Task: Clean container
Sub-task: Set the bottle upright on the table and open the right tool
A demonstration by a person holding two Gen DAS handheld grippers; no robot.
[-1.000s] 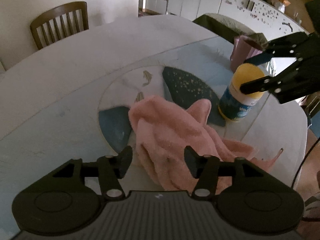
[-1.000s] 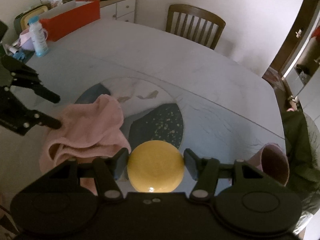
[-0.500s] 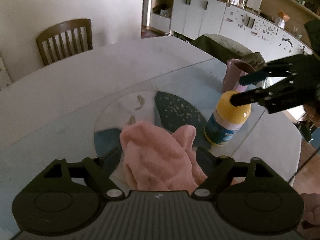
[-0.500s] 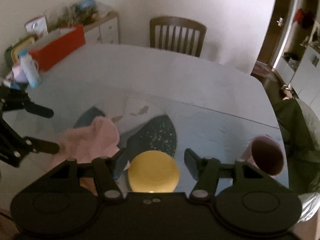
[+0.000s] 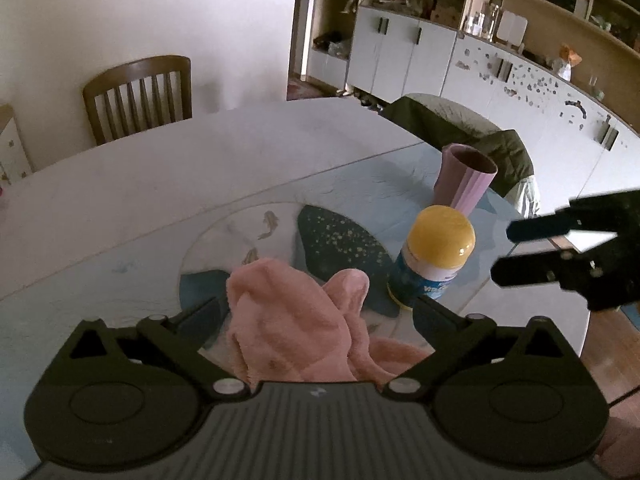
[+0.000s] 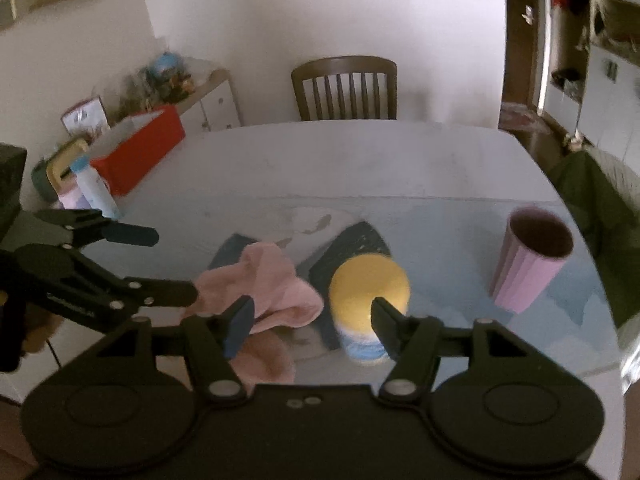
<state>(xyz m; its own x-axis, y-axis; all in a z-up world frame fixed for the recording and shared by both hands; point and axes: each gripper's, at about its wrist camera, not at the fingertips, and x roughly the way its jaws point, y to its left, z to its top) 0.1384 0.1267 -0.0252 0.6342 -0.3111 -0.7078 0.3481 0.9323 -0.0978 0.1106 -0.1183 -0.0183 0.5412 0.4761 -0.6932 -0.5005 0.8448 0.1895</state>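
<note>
A crumpled pink towel (image 5: pixel 296 320) (image 6: pixel 264 288) lies on the glass-topped table (image 5: pixel 160 184), over a round fish-pattern mat. My left gripper (image 5: pixel 320 308) (image 6: pixel 172 264) is open wide, with the towel between its fingers but not pinched. Right of the towel stands a blue-and-white bottle with a yellow cap (image 5: pixel 436 256) (image 6: pixel 368 284). Behind the bottle stands an empty pink ribbed cup (image 5: pixel 466 180) (image 6: pixel 528 260), upright. My right gripper (image 6: pixel 312 316) (image 5: pixel 508 252) is open and holds nothing, just short of the bottle.
A wooden chair (image 5: pixel 138 96) (image 6: pixel 346 88) stands at the far side of the table. A dark green jacket (image 5: pixel 460 128) hangs over a seat behind the cup. A red box (image 6: pixel 140 152) and a blue-capped bottle (image 6: pixel 92 188) are at the table's left end. The table edge (image 5: pixel 576 328) runs close to the bottle.
My right gripper has let go of the yellow cap and drawn back from the bottle. My left gripper has opened wider and pulled back over the towel.
</note>
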